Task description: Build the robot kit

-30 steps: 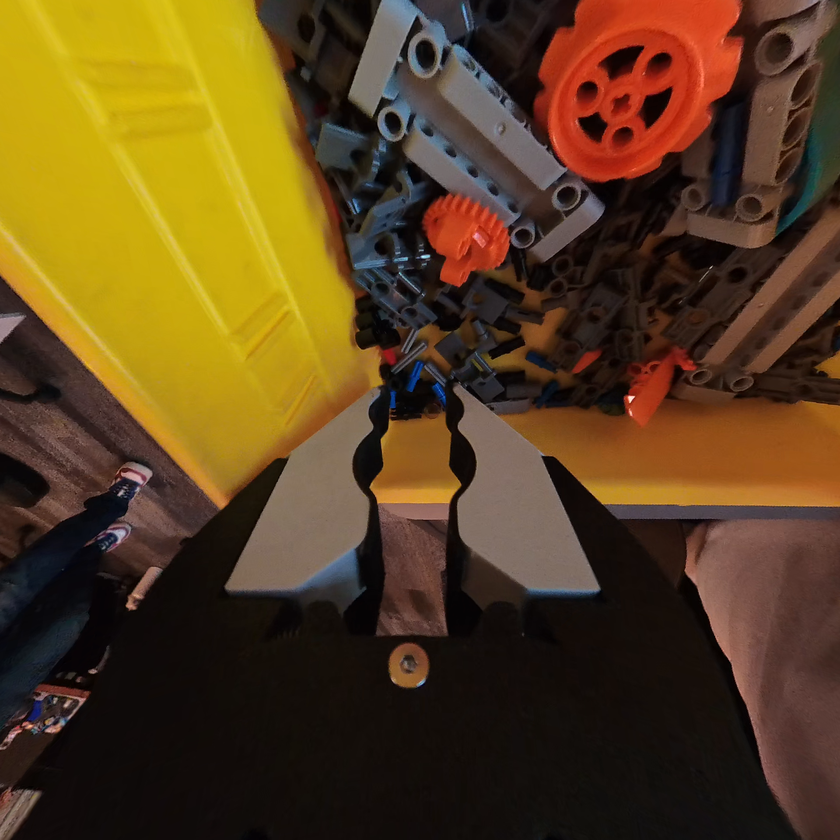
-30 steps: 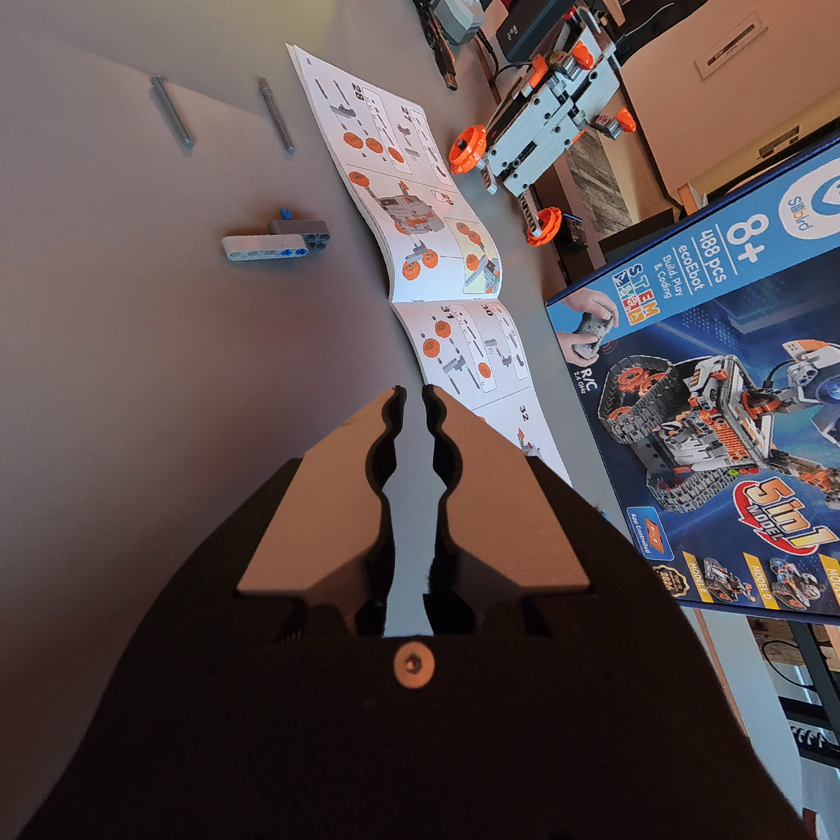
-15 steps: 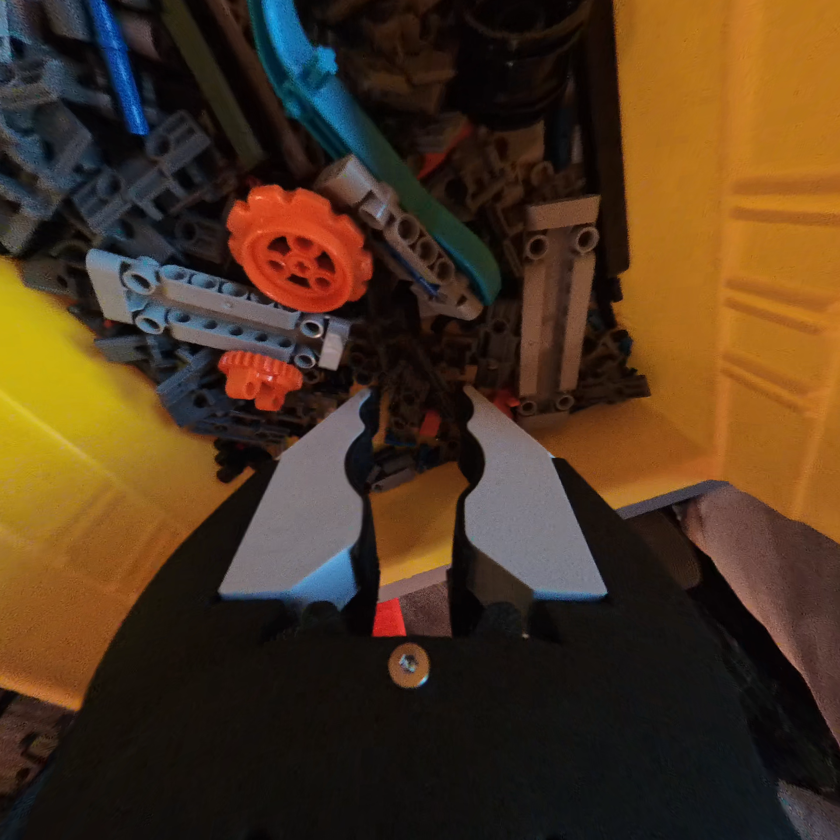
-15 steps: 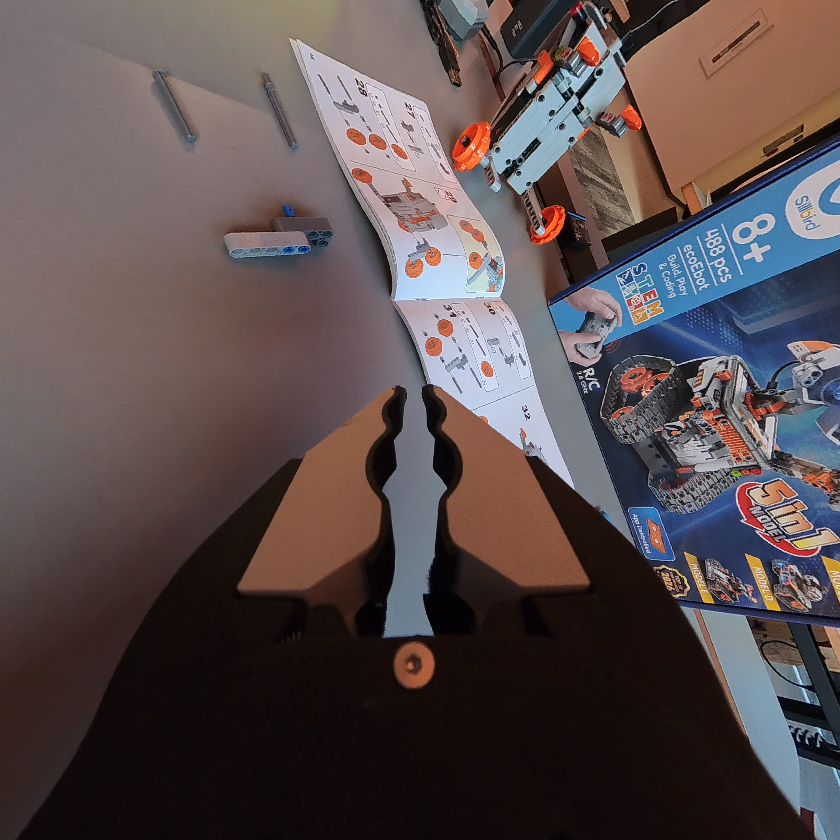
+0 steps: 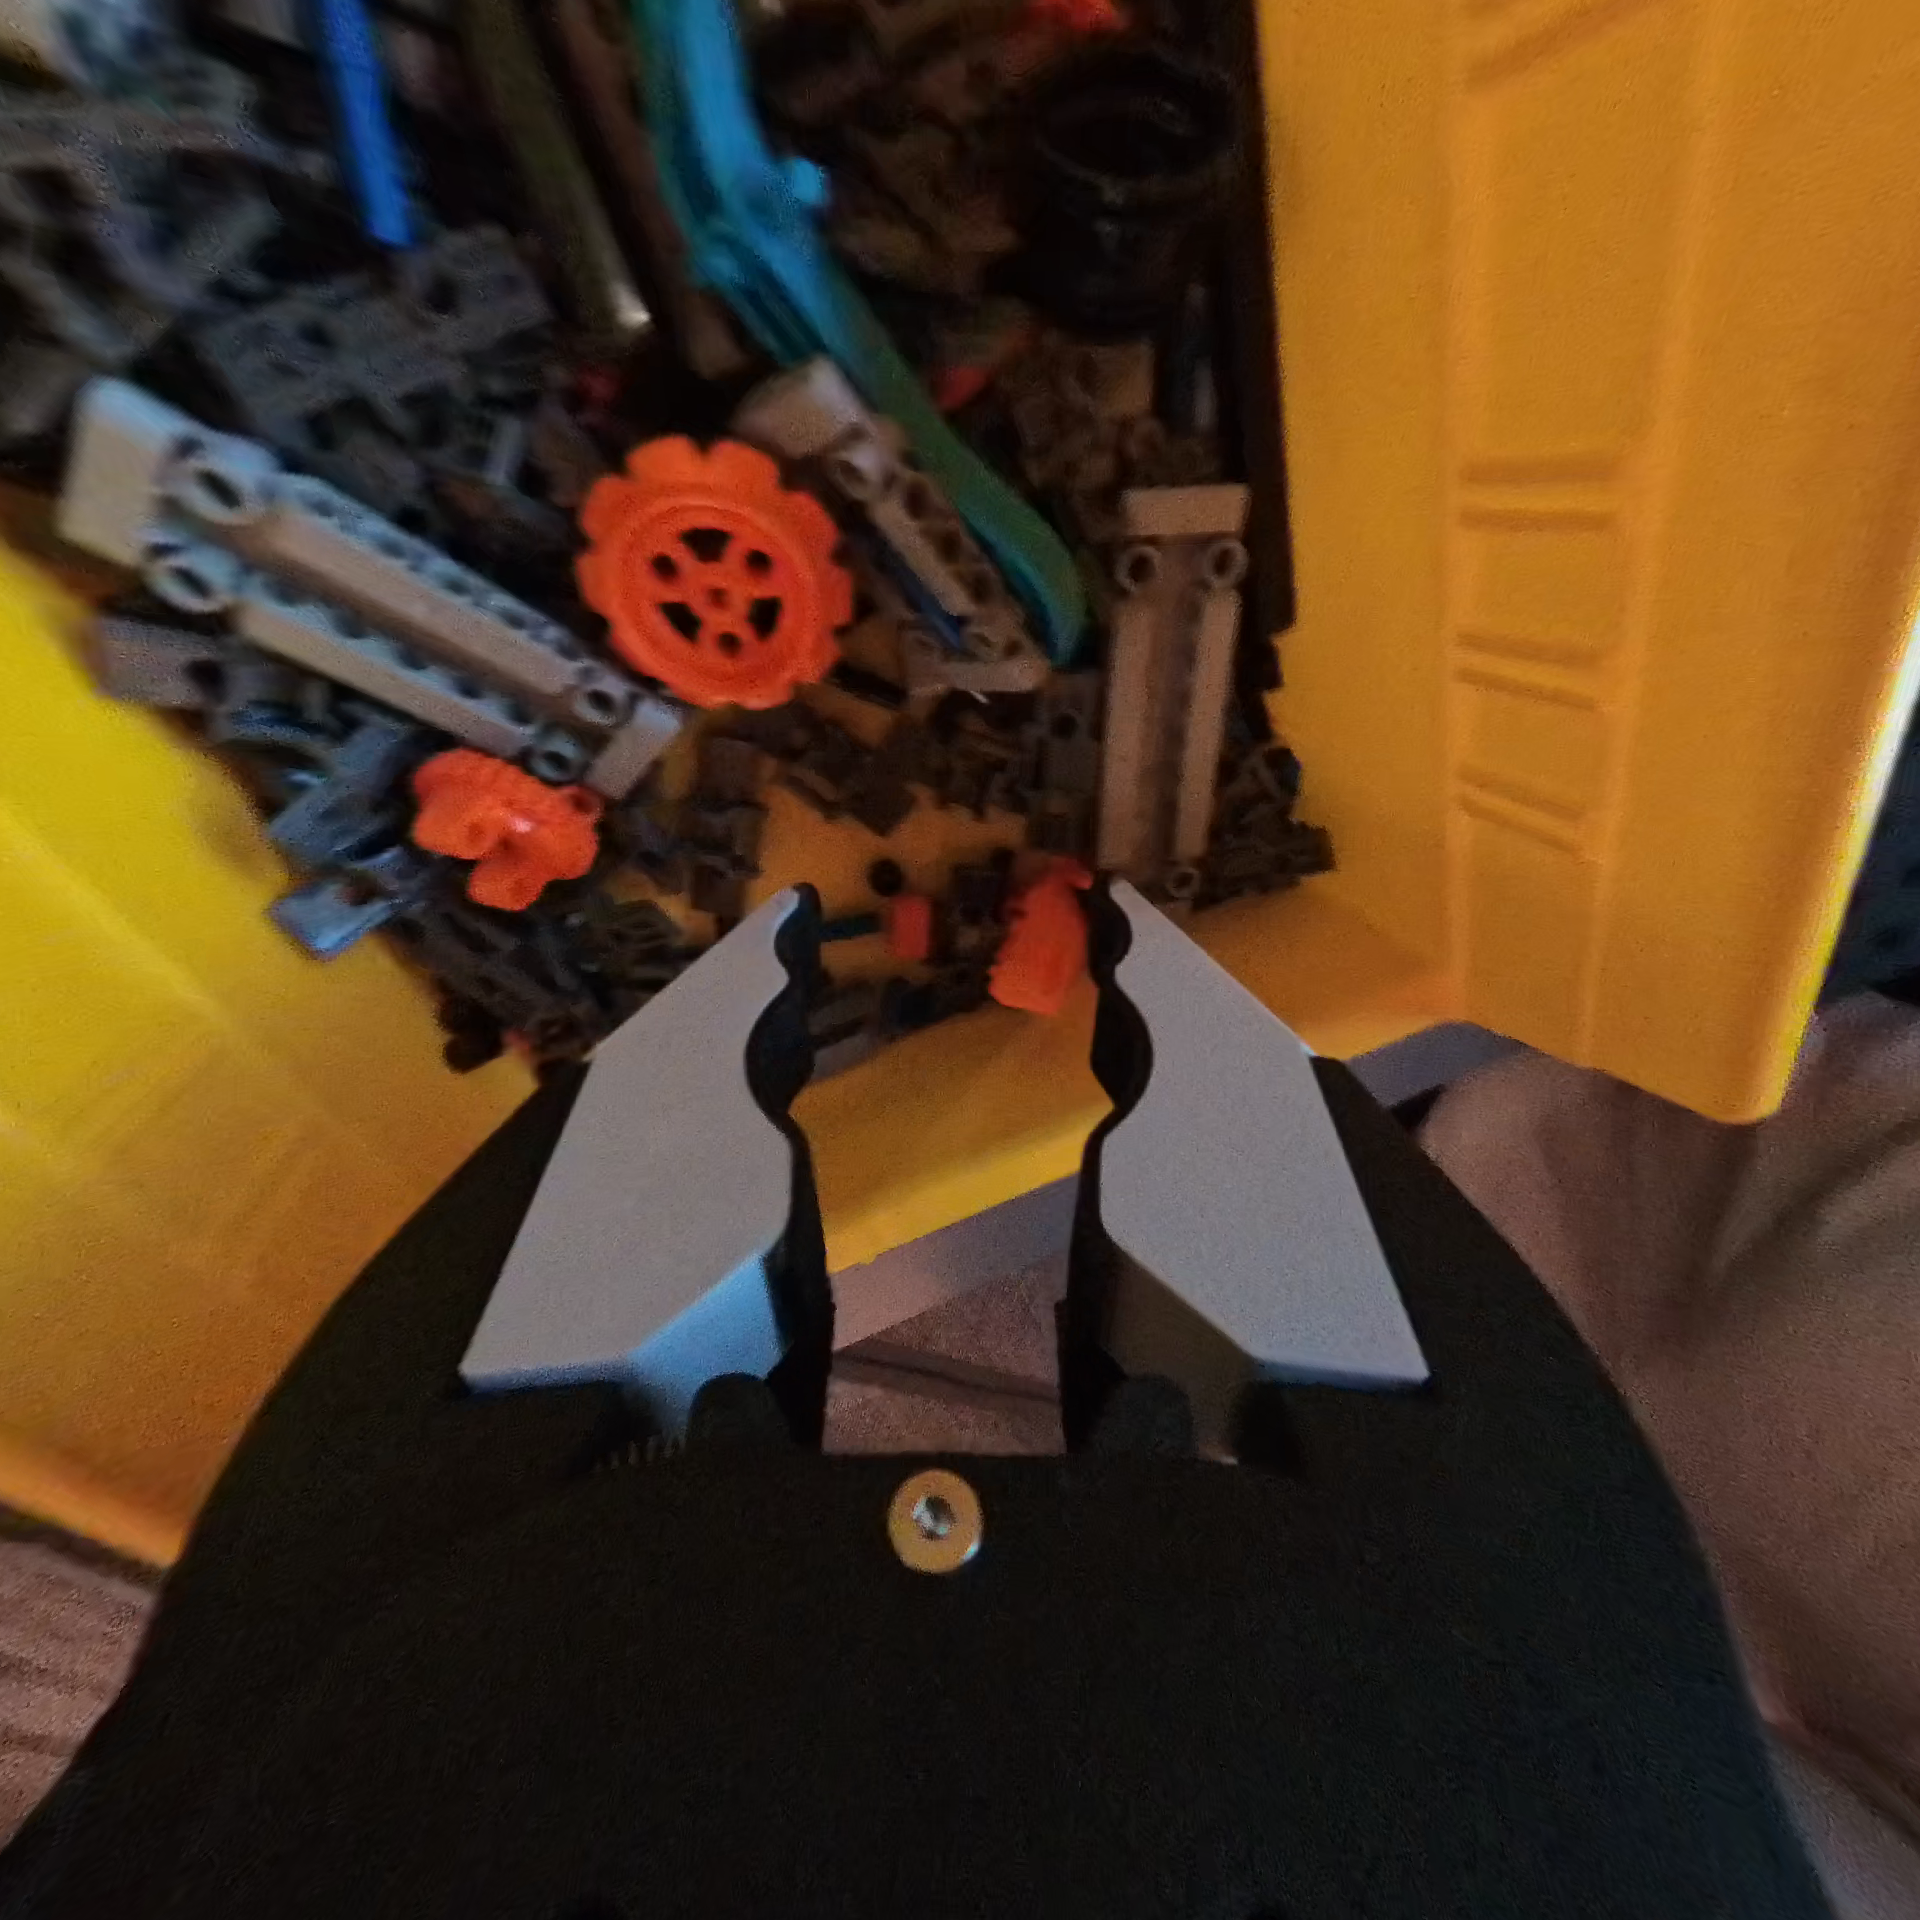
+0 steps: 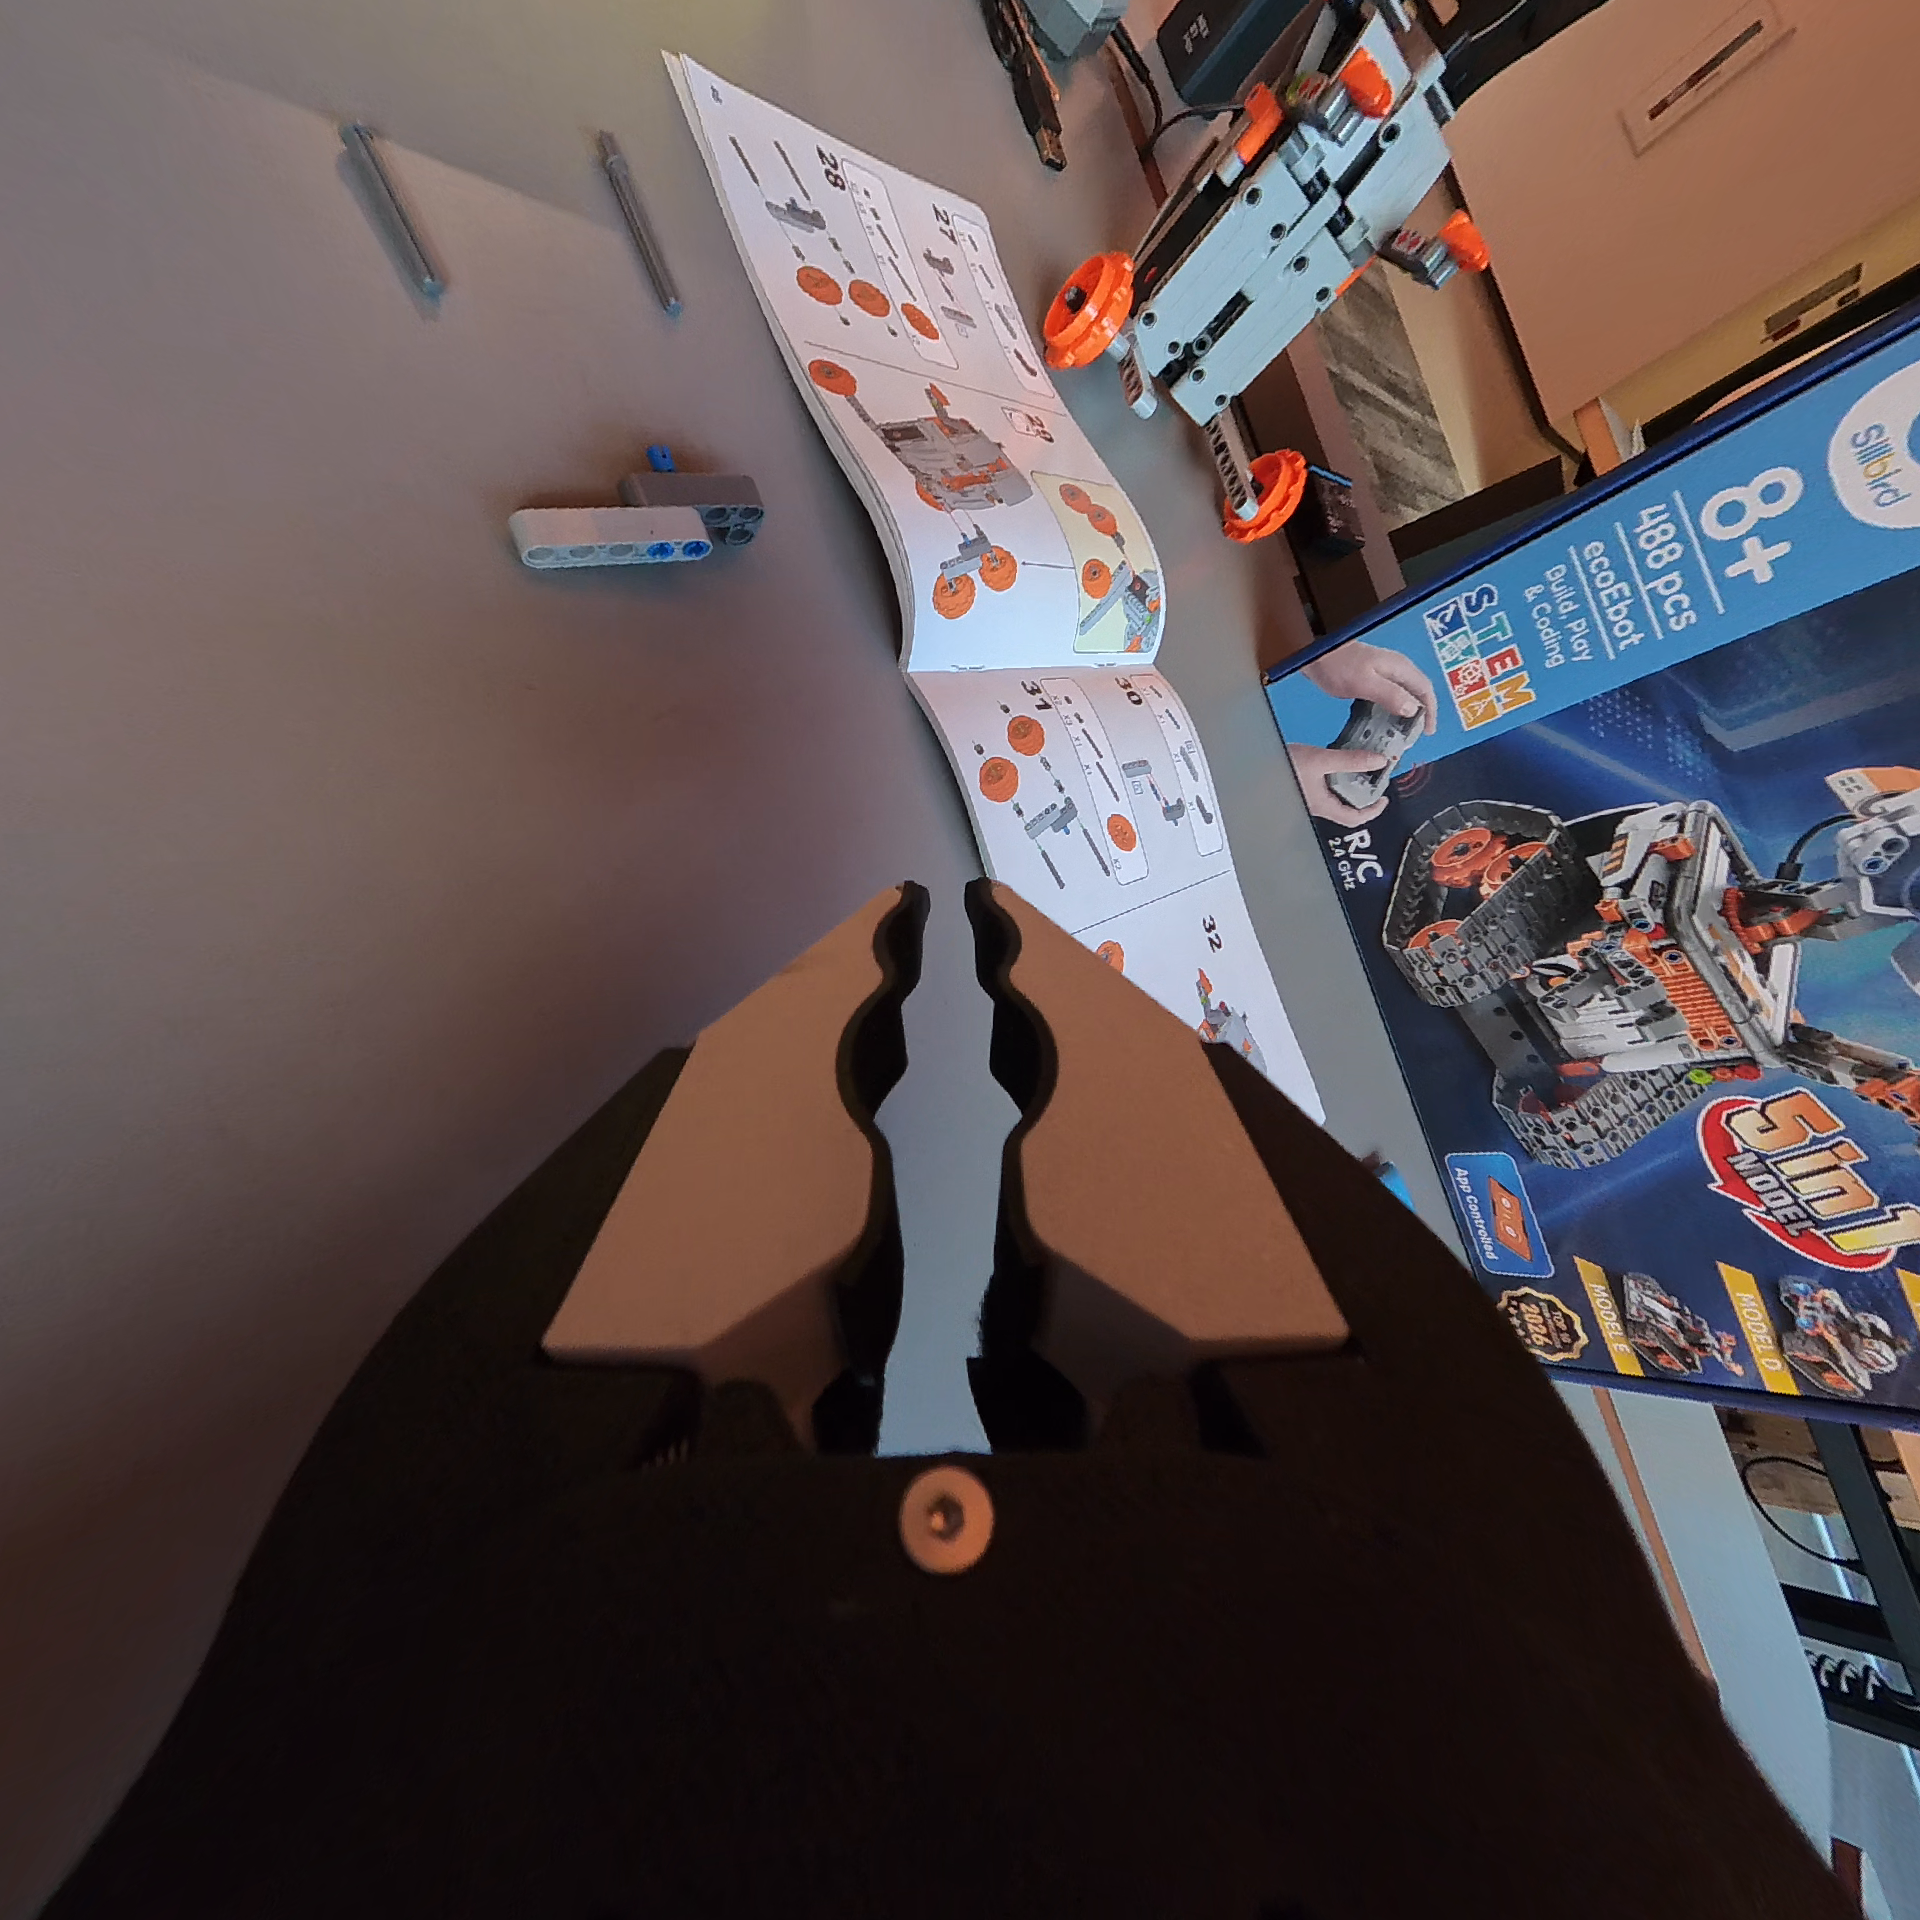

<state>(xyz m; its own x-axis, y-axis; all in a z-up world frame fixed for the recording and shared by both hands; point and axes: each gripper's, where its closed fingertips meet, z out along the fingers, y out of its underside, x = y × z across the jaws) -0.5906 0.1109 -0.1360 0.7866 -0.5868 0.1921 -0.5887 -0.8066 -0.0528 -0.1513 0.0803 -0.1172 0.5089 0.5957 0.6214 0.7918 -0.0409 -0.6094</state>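
- Orange piece [image 5: 1034, 951], small and blurred, lies on the floor of the yellow bin [image 5: 1558, 520], just beside the right-hand tip of the left tongs [image 5: 954, 902]. I cannot tell whether it touches that tip.
- In the left wrist view the left tongs are spread wide and hold nothing. Their tips are over the near edge of a heap of building parts, with small dark pieces and a tiny red bit showing in the gap.
- Farther in lie an orange wheel [image 5: 717, 587] and, to the left and nearer, an orange gear [image 5: 504, 826] beside a long grey beam [image 5: 364, 603].
- Another grey beam [image 5: 1169, 707] lies along the bin's right wall. A teal strip [image 5: 790, 260], a blue rod [image 5: 364, 125] and a black ring [image 5: 1132, 145] sit at the far end, all out of focus.
- In the right wrist view the right tongs [image 6: 943, 896] are drawn almost together, with only a narrow slit between the tips, and they grasp nothing. They hang above a bare stretch of the grey worktop [image 6: 312, 831].
- Nearest them, just to the right, lies an open booklet [image 6: 987, 416], and right of that a blue box [image 6: 1662, 935].
- Well to the far left lie a small grey assembly [image 6: 639, 514] and two thin rods [image 6: 390, 208] [image 6: 639, 223].
- At the far right edge stands a part-built model [image 6: 1278, 239] with orange wheels.
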